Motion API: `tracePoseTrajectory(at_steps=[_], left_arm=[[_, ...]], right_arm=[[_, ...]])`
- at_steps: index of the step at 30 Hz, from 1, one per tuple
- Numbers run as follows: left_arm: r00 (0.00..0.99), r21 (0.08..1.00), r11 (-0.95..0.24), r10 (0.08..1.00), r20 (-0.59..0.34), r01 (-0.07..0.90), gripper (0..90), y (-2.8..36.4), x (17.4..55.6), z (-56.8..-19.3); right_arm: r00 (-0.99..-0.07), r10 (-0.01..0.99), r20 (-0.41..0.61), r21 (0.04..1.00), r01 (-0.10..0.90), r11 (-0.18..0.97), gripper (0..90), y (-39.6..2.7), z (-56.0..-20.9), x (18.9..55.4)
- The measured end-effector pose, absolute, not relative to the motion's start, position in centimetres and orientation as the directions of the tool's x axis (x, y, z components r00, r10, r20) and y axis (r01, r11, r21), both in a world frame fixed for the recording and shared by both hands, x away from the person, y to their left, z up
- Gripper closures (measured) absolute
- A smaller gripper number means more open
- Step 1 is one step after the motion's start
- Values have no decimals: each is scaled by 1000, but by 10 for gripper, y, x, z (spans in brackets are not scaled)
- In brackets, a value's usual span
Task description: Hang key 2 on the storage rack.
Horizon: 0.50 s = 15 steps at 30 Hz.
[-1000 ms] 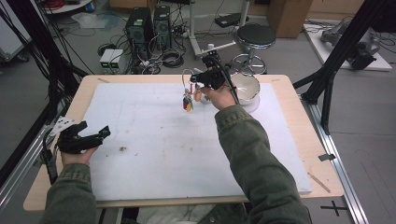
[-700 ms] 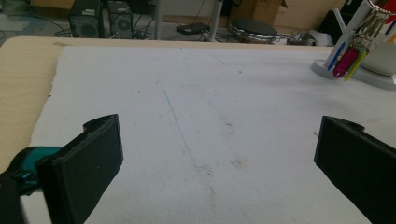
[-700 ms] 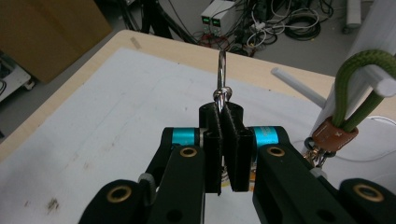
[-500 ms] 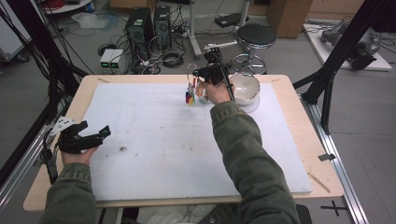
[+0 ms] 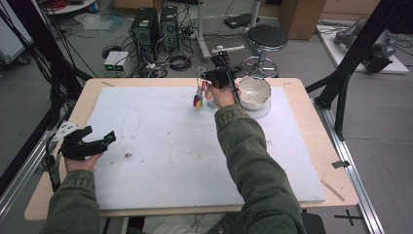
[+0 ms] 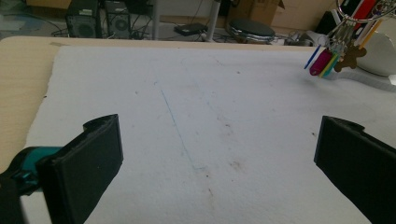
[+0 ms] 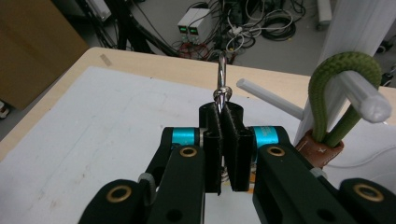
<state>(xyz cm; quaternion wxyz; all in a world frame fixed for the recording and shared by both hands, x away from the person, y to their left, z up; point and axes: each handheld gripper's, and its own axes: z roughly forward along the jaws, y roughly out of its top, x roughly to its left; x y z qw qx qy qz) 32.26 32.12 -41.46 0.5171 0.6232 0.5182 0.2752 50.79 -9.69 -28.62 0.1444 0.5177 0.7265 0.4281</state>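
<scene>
One bunch of keys is the thing in play here. In the high view it dangles just left of the white bowl, above the far part of the white mat, hanging from the right gripper. Its long axis runs pretty much straight down, ring on top, coloured tags at the bottom. The left gripper sits way off from the bowl near the mat's left edge, doing nothing.

Left gripper view: jaws spread wide apart over bare mat, and the keys hang beside the bowl, tags pointing down toward the mat.

Right gripper view: jaws pinched together on the metal ring, which sticks up past the tips. A white peg with a green cord loop hangs just right of it. My guess at the risk: the grip is only on thin wire, so the bunch could swing or slip out, or bump the bowl or that peg stand.
</scene>
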Motion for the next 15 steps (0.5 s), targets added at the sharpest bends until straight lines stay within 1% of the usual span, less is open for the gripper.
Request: tracePoseTrajectory(at_steps=[6, 15], left_arm=[[313, 932, 66, 932, -186, 356, 17, 320, 322, -414], [313, 931, 63, 932, -184, 359, 17, 320, 322, -415]], right_arm=[[-404, 888, 221, 776, 624, 91, 868, -96, -288, 510], [-379, 893, 242, 765, 641, 65, 868, -96, -295, 516]])
